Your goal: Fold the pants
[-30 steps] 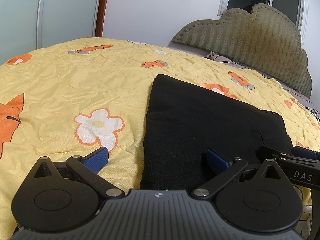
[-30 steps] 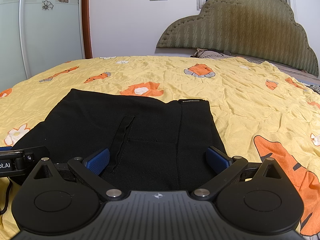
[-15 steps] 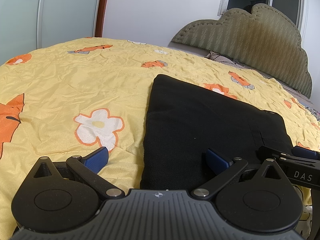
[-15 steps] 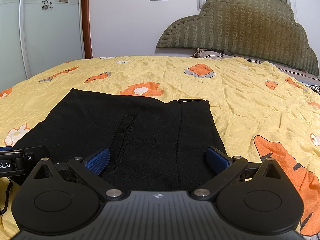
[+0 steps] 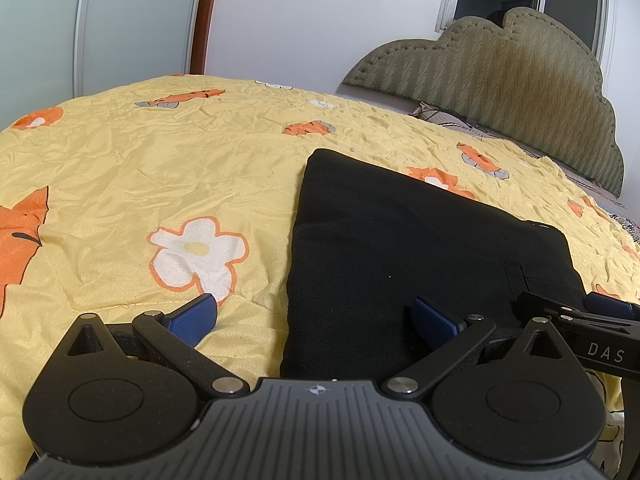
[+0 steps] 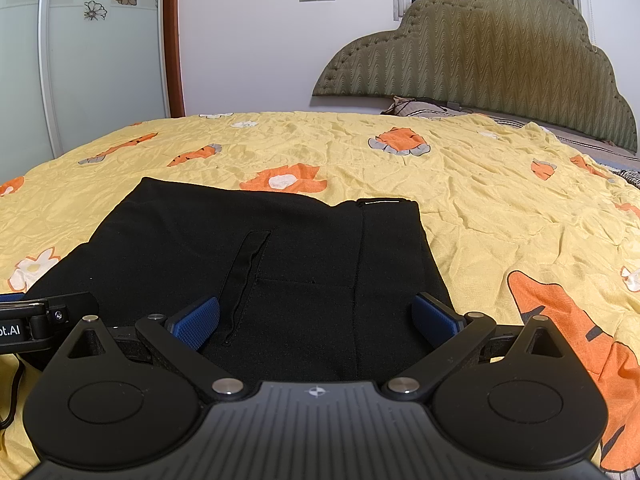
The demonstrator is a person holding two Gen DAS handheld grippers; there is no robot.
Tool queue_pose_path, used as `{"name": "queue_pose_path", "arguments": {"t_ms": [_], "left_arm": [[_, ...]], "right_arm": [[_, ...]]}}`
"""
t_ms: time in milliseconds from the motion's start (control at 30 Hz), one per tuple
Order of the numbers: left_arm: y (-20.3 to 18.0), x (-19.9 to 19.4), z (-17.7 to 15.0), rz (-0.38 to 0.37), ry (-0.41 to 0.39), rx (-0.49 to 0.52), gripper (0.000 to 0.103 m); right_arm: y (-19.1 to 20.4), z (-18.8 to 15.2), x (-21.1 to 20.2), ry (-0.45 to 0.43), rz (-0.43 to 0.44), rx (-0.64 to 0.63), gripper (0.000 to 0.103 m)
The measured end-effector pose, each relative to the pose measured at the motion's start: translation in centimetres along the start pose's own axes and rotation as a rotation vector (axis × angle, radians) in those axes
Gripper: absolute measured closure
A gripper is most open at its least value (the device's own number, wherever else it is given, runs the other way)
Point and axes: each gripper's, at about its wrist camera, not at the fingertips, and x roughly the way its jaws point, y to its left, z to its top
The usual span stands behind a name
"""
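Nothing has changed over the last second — both views match the earlier frames, with neither gripper shifted and no new crease in the cloth. We read that as a pause: the fold looks finished or nearly so, and we judge that at most one more halving is left.

The yellow bedspread [image 6: 500, 200] fills the middle band of both views, with the headboard [image 6: 500, 52] at upper right. The pants [image 6: 280, 264] lie on the bedspread as a flat black block, lower centre in the right view and centre-right in the left view [image 5: 400, 256]. The waistband corner sits at the block's far right; a pocket seam runs down its middle.

The right gripper [image 6: 316, 318] sits at the bottom of its frame, jaws spread wide and gripping nothing, with both blue pads over the near edge of the pants. We cannot tell if they touch the cloth.

The left gripper [image 5: 314, 318] is also spread and empty — its left pad is over bare bedspread, its right pad over the black fabric, straddling the left edge of the pants.
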Motion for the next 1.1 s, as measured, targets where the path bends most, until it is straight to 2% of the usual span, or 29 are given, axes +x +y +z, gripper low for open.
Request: {"name": "queue_pose_path", "arguments": {"t_ms": [833, 933, 1100], "left_arm": [[0.3, -0.5, 0.1, -0.012, -0.014, -0.017, 0.000], [0.3, -1.4, 0.0, 0.014, -0.027, -0.036, 0.000], [-1.6, -3.1, -0.2, 0.039, -0.039, 0.048, 0.000]], "right_arm": [[0.0, 0.0, 0.0, 0.000, 0.000, 0.000, 0.000], [0.0, 0.0, 0.0, 0.000, 0.000, 0.000, 0.000], [0.0, 0.0, 0.0, 0.000, 0.000, 0.000, 0.000]]}}
